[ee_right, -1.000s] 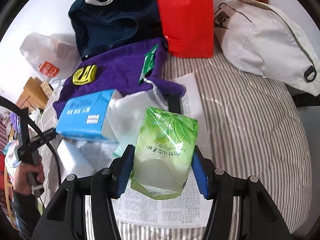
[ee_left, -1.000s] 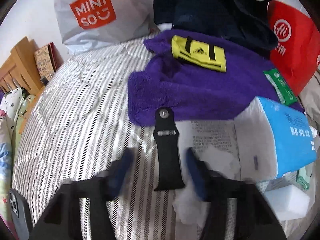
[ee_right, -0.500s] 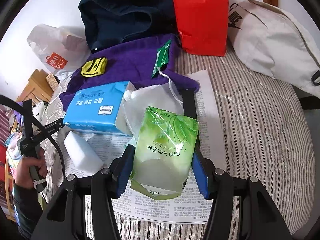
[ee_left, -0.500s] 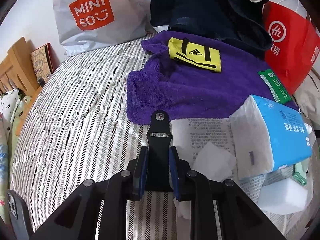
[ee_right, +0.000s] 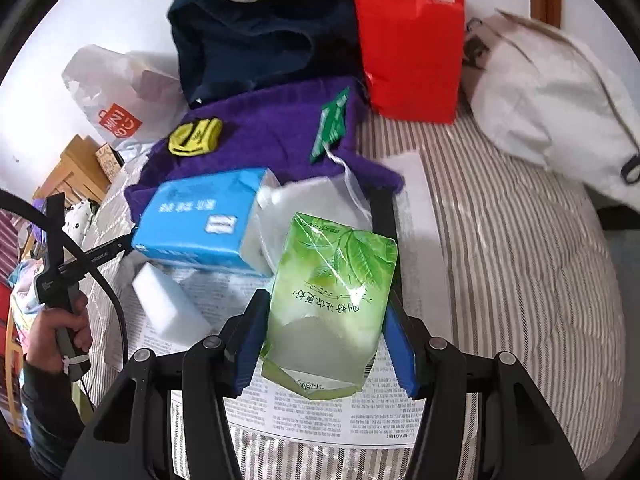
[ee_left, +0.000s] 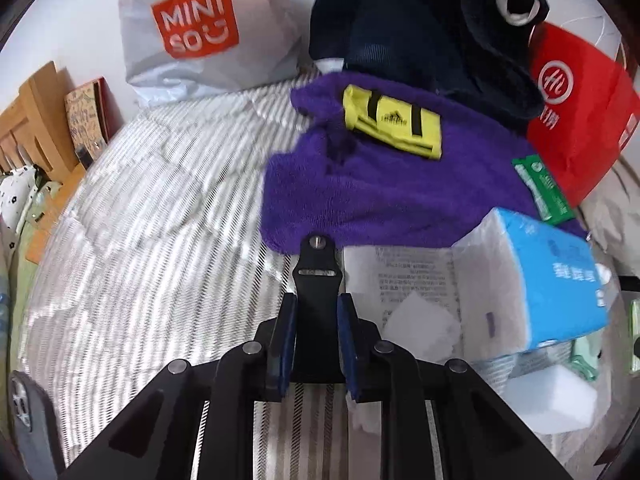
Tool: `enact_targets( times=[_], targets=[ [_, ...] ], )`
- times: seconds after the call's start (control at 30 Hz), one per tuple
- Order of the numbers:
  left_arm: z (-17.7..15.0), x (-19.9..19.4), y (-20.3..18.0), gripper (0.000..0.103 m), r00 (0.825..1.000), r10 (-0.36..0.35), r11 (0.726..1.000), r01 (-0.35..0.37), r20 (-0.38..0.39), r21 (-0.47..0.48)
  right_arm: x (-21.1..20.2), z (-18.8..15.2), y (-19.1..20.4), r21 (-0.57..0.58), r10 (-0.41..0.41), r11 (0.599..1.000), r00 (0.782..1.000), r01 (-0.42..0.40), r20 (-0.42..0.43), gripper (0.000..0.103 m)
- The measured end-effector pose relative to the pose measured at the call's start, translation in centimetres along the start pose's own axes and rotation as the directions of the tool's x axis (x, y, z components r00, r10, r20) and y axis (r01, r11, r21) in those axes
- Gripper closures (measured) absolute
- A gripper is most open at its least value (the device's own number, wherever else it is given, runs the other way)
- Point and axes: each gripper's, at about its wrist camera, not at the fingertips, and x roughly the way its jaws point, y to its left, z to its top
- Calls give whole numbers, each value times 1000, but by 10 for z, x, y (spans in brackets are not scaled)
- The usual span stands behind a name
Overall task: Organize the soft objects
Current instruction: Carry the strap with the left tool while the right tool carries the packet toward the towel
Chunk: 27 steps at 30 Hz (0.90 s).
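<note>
Since a second ago we note the left gripper [ee_left: 316,330] has closed its jaws onto the black strap [ee_left: 318,280], on the striped bedding at 6 o'clock of the purple towel [ee_left: 384,196]. Right gripper [ee_right: 326,338] clamps the green pouch [ee_right: 332,300], half-wide.

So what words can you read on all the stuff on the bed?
"MINISO": grey shopping bag.
"adidas" logo: yellow pouch.
Chinese characters, unreadable to me: red bag, blue tissue pack, green pouch in the right gripper.
Tiny blurred print: newspaper, green packet.
</note>
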Motion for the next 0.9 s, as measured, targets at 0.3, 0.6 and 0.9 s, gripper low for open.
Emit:
enact_targets(
  times=[0.3,0.6,0.9],
  targets=[
    [3,-40,-4,83,999,-20,1000,19,49,20,-11,12,17,-35,42,999,998,-41,41,48],
    [14,-67,-20,83,994,-47,998,43,100,45,-10,24,23,-57,61,997,997,-58,55,48],
    [29,-79,-33,83,989,-70,996,63,130,59,-14,40,27,-64,62,996,995,-58,75,48]
  ],
)
